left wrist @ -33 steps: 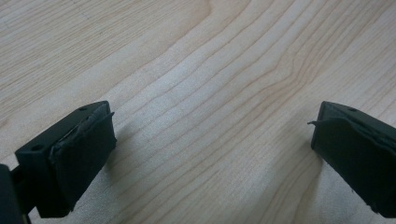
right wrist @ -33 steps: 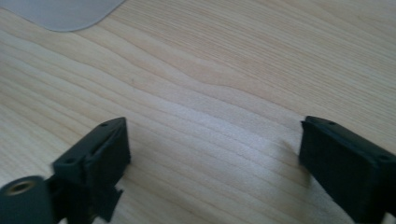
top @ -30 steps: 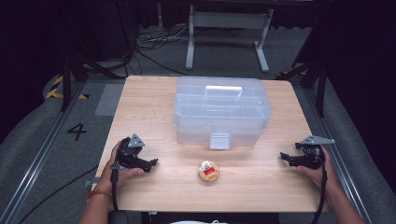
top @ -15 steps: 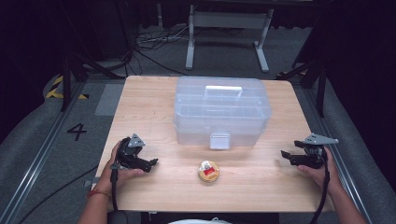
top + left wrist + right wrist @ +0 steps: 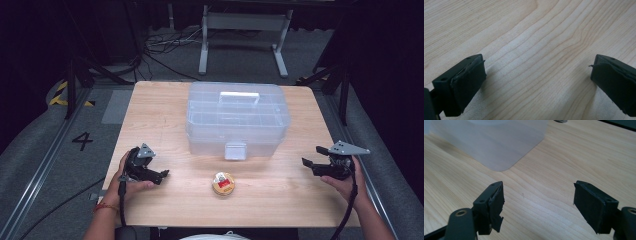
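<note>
The left claw (image 5: 159, 175) rests low on the near-left part of the worktop (image 5: 160, 107), its jaws spread wide with nothing but bare wood grain between them in the left gripper view. The right claw (image 5: 311, 159) hovers near the right edge, lifted a little off the wood; its jaws have just been closing slightly but stand apart and empty, and the right gripper view has them aimed at a rounded lower corner of the clear plastic storage box (image 5: 491, 142). That box (image 5: 238, 119) sits in the middle of the worktop with its lid down, its white carry handle (image 5: 240, 95) flat on top and its front latch (image 5: 235, 150) hanging down, seemingly fastened. Just in front of the latch, apart from the box, a small round tin (image 5: 223, 183) with a red and white top lies between the two claws, touched by neither. By my reading the work has hardly begun: nothing is gripped, the box is unopened, the tin unmoved. Left to do, probably, are reaching in, freeing the latch, raising the lid and dealing with the tin.
</note>
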The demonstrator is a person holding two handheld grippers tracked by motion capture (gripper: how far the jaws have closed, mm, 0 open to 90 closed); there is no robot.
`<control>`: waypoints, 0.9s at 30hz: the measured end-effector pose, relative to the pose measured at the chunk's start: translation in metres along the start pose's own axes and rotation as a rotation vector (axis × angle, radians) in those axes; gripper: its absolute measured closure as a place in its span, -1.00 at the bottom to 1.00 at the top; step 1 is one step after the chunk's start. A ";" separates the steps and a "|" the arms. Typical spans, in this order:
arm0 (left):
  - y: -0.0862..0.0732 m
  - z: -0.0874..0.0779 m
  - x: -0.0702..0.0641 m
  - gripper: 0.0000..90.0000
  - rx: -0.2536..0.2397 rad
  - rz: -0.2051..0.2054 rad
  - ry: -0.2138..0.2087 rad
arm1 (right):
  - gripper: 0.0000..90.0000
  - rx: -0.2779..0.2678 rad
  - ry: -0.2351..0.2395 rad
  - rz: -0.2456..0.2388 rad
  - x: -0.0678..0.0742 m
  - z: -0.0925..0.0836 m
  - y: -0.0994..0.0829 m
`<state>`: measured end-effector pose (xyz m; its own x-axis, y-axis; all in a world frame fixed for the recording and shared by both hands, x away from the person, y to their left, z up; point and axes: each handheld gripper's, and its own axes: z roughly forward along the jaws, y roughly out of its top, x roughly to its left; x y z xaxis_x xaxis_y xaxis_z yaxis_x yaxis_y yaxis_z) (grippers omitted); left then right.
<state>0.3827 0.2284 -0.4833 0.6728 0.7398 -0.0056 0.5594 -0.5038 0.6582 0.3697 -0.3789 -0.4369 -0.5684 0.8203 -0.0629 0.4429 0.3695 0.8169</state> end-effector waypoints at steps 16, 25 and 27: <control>0.000 0.000 -0.001 -1.00 0.002 -0.006 0.000 | -0.41 -0.078 -0.013 -0.068 0.014 -0.027 0.039; 0.000 0.000 -0.001 -1.00 0.001 -0.013 0.005 | -0.39 -0.139 0.007 -0.105 0.020 -0.045 0.078; 0.000 0.000 -0.001 -1.00 0.001 -0.013 0.005 | -0.39 -0.159 0.011 -0.112 0.021 -0.048 0.089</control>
<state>0.3815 0.2278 -0.4833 0.6631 0.7484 -0.0108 0.5688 -0.4945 0.6572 0.3645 -0.3498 -0.3379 -0.6157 0.7730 -0.1532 0.2621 0.3842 0.8852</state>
